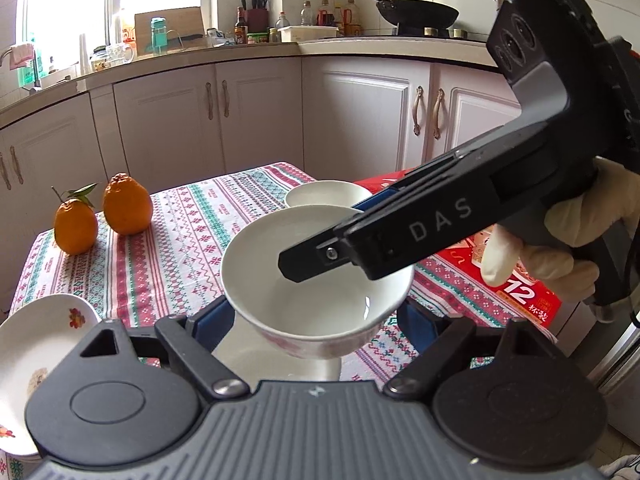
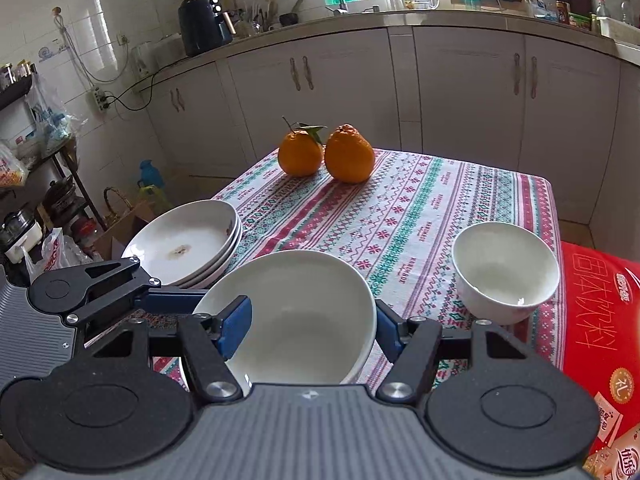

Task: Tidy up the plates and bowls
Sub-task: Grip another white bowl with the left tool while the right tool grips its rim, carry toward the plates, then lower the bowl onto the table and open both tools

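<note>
Over the patterned tablecloth [image 2: 400, 216]: two grippers, one white bowl [image 1: 316, 280] between them.
Left gripper [image 1: 316, 320]: blue pads on either side of the bowl's outer wall, clamped on it; bowl lifted clear of the cloth.
Right gripper [image 2: 308, 328]: jaws closed across the same bowl's rim, one blue pad [image 2: 236, 326] inside, the other outside.
Second bowl [image 2: 504, 272]: upright on the cloth beside a red box [image 2: 600, 320], apart from both grippers.
Plates [image 2: 188, 244]: stacked at the table's left edge.
Oranges [image 2: 348, 156]: two, at the far end.
Hidden: bowl's base, behind the gripper bodies; plate stack cut off in the left view.
</note>
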`<state>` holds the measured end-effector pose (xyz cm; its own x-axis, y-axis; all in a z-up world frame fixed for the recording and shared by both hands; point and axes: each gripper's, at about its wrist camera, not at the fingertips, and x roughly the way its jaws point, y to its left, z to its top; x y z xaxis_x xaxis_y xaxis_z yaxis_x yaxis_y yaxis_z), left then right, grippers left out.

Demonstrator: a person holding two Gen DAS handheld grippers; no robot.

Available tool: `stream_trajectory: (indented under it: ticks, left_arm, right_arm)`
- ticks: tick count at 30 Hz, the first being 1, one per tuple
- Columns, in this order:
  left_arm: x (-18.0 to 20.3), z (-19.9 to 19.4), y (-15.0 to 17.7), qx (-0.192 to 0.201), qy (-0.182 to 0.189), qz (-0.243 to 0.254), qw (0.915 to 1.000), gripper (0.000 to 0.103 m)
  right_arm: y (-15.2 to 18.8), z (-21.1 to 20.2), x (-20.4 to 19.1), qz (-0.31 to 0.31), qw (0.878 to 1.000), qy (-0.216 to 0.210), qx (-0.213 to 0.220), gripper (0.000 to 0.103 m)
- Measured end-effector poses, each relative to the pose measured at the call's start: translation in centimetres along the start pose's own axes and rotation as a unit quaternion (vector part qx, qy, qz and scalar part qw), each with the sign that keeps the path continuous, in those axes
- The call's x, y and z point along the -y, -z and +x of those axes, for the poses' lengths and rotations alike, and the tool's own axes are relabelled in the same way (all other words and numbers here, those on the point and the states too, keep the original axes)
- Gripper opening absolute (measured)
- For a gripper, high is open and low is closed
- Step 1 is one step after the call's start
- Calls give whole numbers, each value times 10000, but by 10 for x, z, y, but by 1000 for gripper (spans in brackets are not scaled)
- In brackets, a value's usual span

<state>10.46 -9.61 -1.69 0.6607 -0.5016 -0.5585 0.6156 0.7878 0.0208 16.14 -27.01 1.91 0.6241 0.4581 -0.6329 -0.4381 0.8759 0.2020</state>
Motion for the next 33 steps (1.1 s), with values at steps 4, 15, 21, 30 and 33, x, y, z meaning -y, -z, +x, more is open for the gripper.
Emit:
stream_trajectory:
  ticks: [4, 15, 21, 30, 33]
  left_arm:
    - [-11, -9, 5, 28, -102, -44, 9999, 88]
    - [-28, -6, 23, -179, -135, -219, 9995, 88]
    - [-29, -2, 28, -281, -101, -261, 9992, 88]
    - [-30, -2, 30, -355, -89, -272, 9990, 88]
    - [-31, -1, 30, -385, -90, -274, 9988, 88]
  right_arm:
    - [-3, 11, -13, -46, 10000, -79, -35, 70]
    - [1, 38, -29, -74, 9995, -109, -303, 70]
    - [5, 44, -30, -78, 9991, -96, -398, 70]
    - [8, 49, -33, -176, 9989, -46, -431, 72]
    - [9, 51, -34, -214, 9988, -28, -439, 72]
